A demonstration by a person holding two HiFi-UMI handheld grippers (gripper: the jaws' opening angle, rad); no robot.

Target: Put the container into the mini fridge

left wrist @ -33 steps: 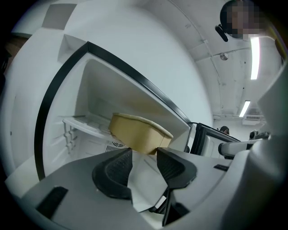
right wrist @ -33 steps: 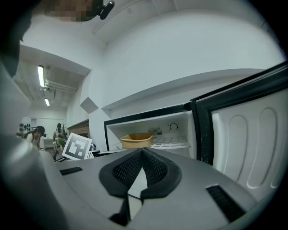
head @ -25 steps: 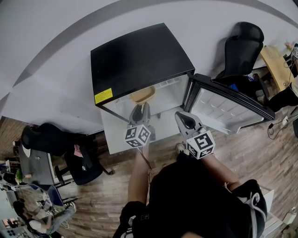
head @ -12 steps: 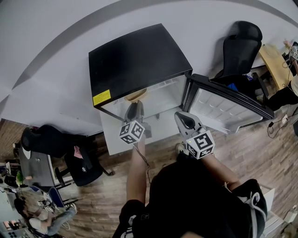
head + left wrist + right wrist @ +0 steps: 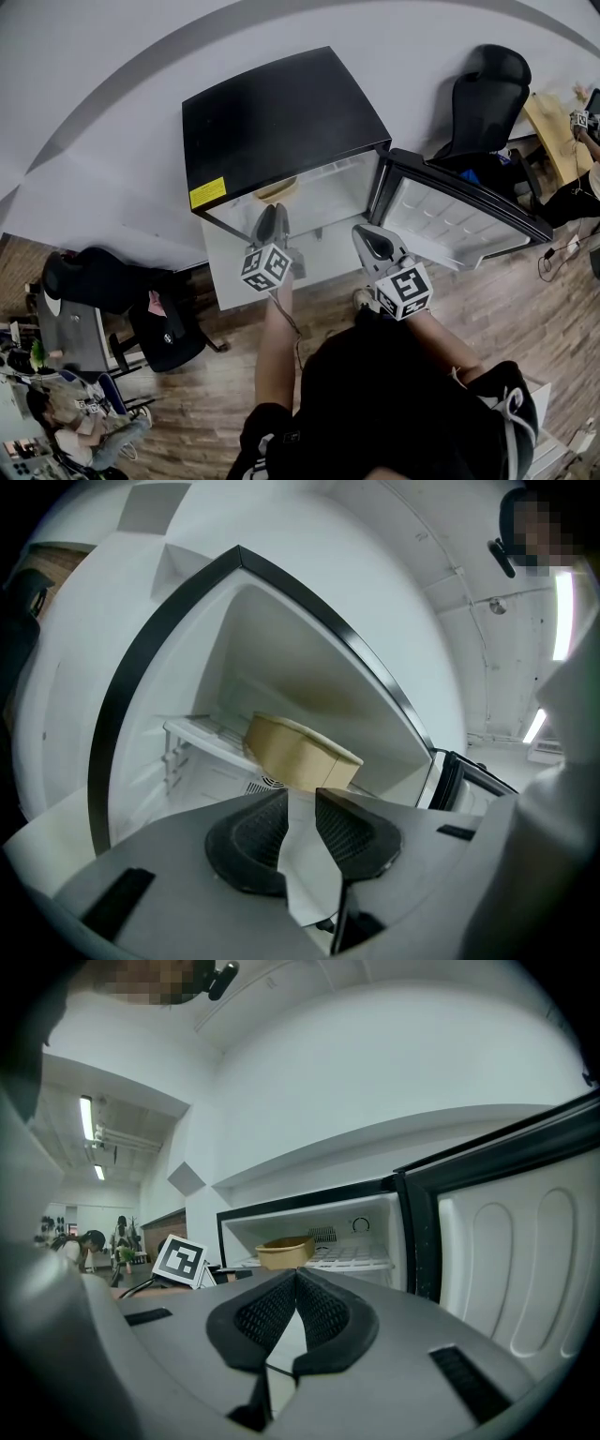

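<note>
The tan round container (image 5: 278, 190) sits on the white wire shelf inside the open black mini fridge (image 5: 281, 112). It also shows as the container (image 5: 300, 752) in the left gripper view and the container (image 5: 284, 1252) in the right gripper view. My left gripper (image 5: 274, 214) hangs just in front of the fridge opening, short of the container. Its jaws are closing, with a narrow gap and nothing between them, as the left gripper (image 5: 302, 801) shows. My right gripper (image 5: 368, 236) is level with the fridge's right edge, and the right gripper (image 5: 293, 1277) is shut and empty.
The fridge door (image 5: 459, 216) stands swung open to the right. The fridge rests on a low white platform (image 5: 234, 277). A black office chair (image 5: 487, 94) is behind the door, another black chair (image 5: 94, 281) is at the left, and a wooden desk (image 5: 553, 131) is at far right.
My left gripper has drawn slightly left and back from the container, which stays on the shelf. The right gripper has not moved.
</note>
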